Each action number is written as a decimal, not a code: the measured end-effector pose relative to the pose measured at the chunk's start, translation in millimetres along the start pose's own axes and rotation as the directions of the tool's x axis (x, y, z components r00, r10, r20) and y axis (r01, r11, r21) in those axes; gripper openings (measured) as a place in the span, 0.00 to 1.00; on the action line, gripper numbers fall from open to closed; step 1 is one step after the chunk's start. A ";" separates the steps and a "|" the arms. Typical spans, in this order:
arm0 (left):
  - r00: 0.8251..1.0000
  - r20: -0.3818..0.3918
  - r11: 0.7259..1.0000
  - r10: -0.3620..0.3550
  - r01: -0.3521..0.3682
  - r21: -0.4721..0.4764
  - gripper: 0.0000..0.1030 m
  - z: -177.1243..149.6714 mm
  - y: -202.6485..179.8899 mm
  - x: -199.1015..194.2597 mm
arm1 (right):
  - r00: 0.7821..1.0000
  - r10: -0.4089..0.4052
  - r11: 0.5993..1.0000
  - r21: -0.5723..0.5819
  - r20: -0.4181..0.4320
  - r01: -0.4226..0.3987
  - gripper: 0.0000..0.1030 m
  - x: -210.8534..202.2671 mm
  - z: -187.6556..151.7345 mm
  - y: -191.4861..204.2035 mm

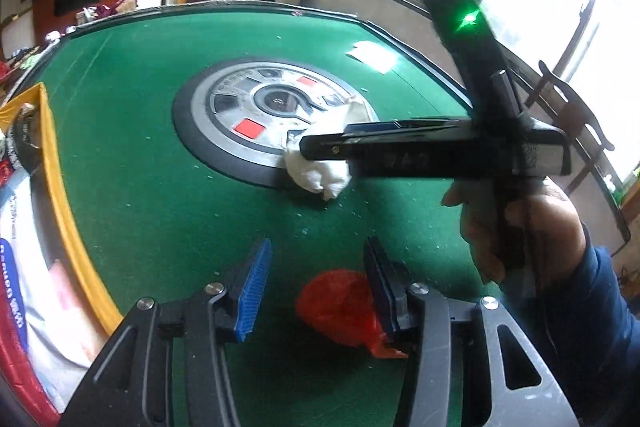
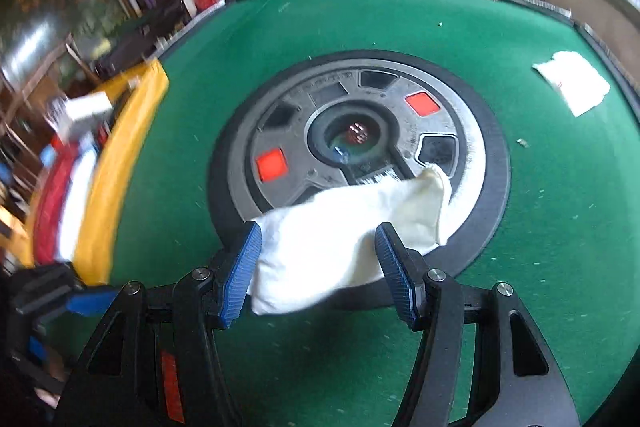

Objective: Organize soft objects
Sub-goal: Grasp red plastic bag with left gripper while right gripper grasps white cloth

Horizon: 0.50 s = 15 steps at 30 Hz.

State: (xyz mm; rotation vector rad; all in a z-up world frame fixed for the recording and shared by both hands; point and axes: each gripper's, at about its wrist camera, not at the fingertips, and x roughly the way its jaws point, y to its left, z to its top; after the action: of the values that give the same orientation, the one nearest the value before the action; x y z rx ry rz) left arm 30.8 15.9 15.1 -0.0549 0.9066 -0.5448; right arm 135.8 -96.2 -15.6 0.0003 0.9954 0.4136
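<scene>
A white cloth pouch [image 2: 340, 239] lies on the green table, partly over the round centre panel [image 2: 360, 143]. My right gripper [image 2: 316, 267] is open, its blue pads on either side of the pouch's near end. In the left wrist view the right gripper's body [image 1: 440, 151] reaches in from the right over the same pouch [image 1: 320, 175]. My left gripper [image 1: 316, 287] is open above the felt. A crumpled red plastic bag [image 1: 340, 311] lies between its fingers, against the right pad [image 1: 380, 287].
A yellow-rimmed bin [image 1: 60, 195] with packets stands at the table's left edge; it also shows in the right wrist view [image 2: 120, 167]. A white tissue pack [image 2: 572, 87] lies at the far right of the felt. Chairs and windows stand beyond the table.
</scene>
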 end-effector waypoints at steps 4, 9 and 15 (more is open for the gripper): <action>0.996 -0.034 0.996 -0.084 0.084 0.008 0.50 1.5 -4.9 3.7 | 1.000 -0.012 0.999 -0.052 -0.003 0.012 0.61 -0.6 -2.6 -0.1; 0.995 -0.072 0.996 -0.074 0.077 0.036 0.53 -1.7 -13.8 12.5 | 0.997 -0.075 0.983 -0.165 0.018 0.077 0.67 0.2 -12.6 16.7; 0.994 -0.092 0.997 -0.066 0.069 0.027 0.53 -4.5 -14.1 22.0 | 0.998 -0.069 0.981 -0.181 0.011 0.070 0.21 -5.6 -11.6 29.6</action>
State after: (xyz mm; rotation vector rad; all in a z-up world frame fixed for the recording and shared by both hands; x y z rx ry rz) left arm 32.1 -5.8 -0.1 -0.0334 0.9880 -0.6284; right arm 113.7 -72.9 -11.8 -0.1976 0.9476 0.4388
